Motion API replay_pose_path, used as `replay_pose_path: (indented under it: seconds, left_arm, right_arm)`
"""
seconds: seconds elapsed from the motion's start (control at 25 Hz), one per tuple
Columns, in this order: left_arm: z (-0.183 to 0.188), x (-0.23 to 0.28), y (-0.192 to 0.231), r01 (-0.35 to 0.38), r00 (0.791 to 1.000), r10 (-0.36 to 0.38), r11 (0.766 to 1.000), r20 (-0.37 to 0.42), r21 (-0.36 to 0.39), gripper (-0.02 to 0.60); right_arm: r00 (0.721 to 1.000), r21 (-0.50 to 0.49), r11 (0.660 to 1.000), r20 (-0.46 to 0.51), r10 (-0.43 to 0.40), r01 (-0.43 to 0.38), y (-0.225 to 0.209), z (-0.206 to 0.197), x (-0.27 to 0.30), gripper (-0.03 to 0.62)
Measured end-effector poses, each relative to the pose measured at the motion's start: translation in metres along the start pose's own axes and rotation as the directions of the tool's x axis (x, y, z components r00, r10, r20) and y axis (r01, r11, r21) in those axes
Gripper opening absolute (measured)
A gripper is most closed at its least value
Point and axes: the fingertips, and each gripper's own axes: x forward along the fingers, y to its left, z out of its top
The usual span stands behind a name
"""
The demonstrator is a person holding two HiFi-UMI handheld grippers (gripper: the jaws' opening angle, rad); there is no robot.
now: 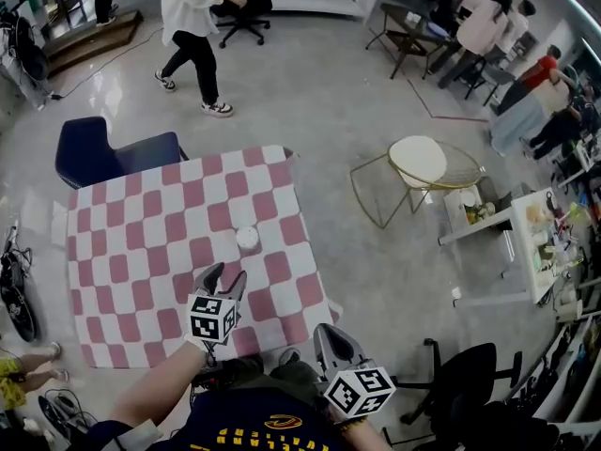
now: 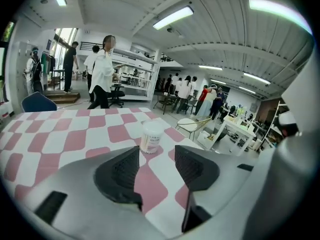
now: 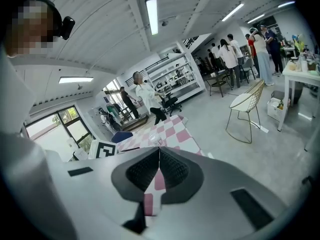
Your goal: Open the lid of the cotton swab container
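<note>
The cotton swab container (image 1: 247, 238) is a small white tub with its lid on, upright near the middle of the pink-and-white checked table (image 1: 131, 252). My left gripper (image 1: 223, 278) hovers over the table's near part, a short way in front of the container. In the left gripper view the container (image 2: 151, 136) stands beyond the left gripper (image 2: 156, 156), whose jaws are open with nothing between them. My right gripper (image 1: 329, 334) is off the table's near right corner, close to my body. In its own view the right gripper (image 3: 159, 151) is shut and empty.
A blue chair (image 1: 94, 148) stands at the table's far left corner. A gold wire side table (image 1: 418, 163) with a round white top is to the right, a cluttered white table (image 1: 535, 242) beyond it. A person (image 1: 192, 26) walks behind. A black office chair (image 1: 470, 374) is near right.
</note>
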Motion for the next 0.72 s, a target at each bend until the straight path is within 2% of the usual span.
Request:
replay_pose_path:
  seconds: [0.12, 0.28, 0.48, 0.72]
  left_arm:
    - [0.001, 0.029, 0.005, -0.015, 1.0, 0.016, 0.999, -0.025, 0.032, 0.226]
    - [-0.002, 0.06, 0.013, -0.047, 0.997, 0.05, 0.998, -0.064, 0.036, 0.258]
    - [-0.008, 0.086, 0.018, -0.11, 0.989, 0.115, 0.992, -0.097, 0.056, 0.261]
    - [-0.004, 0.101, 0.018, -0.197, 0.976, 0.201, 0.979, -0.087, 0.051, 0.261]
  right_arm:
    - [1.0, -0.024, 1.0, -0.027, 0.011, -0.011, -0.005, 0.0, 0.01, 0.011]
    - [0.997, -0.039, 0.998, -0.064, 0.043, -0.046, -0.012, 0.002, 0.02, 0.012]
    - [0.996, -0.026, 0.999, -0.076, 0.045, -0.047, -0.036, 0.01, 0.022, 0.012]
    - [0.996, -0.015, 0.999, -0.081, 0.028, -0.029, -0.058, 0.016, 0.018, 0.011]
